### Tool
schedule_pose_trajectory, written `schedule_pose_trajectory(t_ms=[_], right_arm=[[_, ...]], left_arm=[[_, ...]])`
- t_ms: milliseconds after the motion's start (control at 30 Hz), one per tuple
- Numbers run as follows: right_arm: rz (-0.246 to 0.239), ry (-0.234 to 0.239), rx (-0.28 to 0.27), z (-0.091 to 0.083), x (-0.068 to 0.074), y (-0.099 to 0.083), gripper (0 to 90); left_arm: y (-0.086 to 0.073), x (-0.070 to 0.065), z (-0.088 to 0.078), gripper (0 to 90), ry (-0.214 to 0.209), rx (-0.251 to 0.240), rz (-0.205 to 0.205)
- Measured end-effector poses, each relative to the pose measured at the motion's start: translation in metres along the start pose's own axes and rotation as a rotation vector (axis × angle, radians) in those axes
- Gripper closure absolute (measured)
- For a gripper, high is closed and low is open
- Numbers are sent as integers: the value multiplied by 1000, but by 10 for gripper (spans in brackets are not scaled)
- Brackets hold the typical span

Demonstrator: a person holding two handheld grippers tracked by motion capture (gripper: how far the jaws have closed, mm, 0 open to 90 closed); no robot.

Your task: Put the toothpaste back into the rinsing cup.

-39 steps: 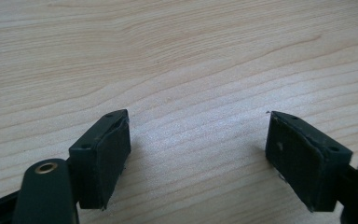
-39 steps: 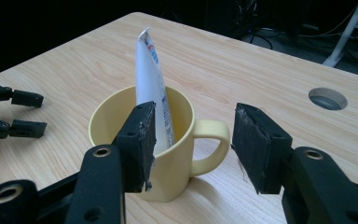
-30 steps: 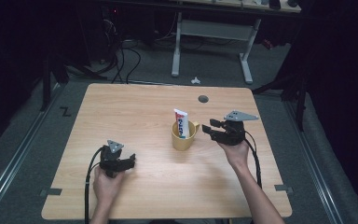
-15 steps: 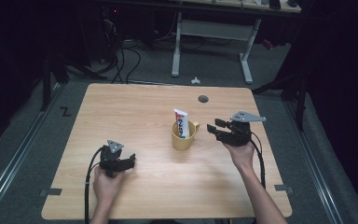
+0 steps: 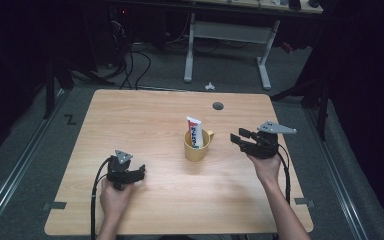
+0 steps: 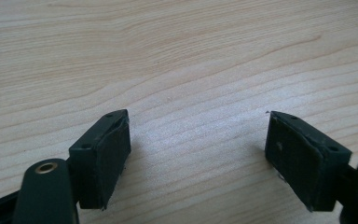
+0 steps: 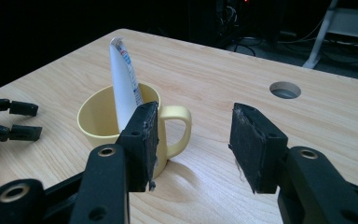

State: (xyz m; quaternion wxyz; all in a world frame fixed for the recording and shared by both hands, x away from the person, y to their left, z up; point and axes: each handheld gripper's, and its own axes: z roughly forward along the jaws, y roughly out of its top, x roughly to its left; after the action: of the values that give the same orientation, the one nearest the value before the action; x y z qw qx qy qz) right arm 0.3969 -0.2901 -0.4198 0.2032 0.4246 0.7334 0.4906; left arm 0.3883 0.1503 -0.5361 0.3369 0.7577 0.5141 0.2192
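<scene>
**Right gripper drawn back from the mug**

Since the earlier frames your right gripper (image 5: pixel 241 139) has slid toward the right edge of the high view, away from the yellow mug (image 5: pixel 198 147), and now hangs just beside it with a strip of bare table (image 5: pixel 145 110) between them. Its jaws stand apart with nothing between them; in the right gripper view the mug's handle (image 7: pixel 179 126) shows in the gap, farther off and untouched. Your left gripper (image 5: pixel 139 172) has kept its place at the lower left of the high view, low over the wood, jaws spread wide and empty over bare grain in the left gripper view.

You have the mug standing upright near the middle of the table, its handle turned toward your right gripper. A white toothpaste tube (image 5: pixel 194 132) stands in it, leaning on the rim and rising above it.

Nothing lies between either gripper and the mug. Around it: a round cable hole (image 5: pixel 218 106) in the tabletop toward the upper right, a white desk frame (image 5: pixel 227 47) on the floor beyond the far edge, and dark cables (image 5: pixel 130 60) at upper left.
</scene>
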Motion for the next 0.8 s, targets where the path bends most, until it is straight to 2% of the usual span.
schedule_pose_trajectory(t_ms=[800], right_arm=[[56, -39, -18, -21, -19, -16, 523]], left_arm=[[0, 0, 0, 226, 1, -1, 0]])
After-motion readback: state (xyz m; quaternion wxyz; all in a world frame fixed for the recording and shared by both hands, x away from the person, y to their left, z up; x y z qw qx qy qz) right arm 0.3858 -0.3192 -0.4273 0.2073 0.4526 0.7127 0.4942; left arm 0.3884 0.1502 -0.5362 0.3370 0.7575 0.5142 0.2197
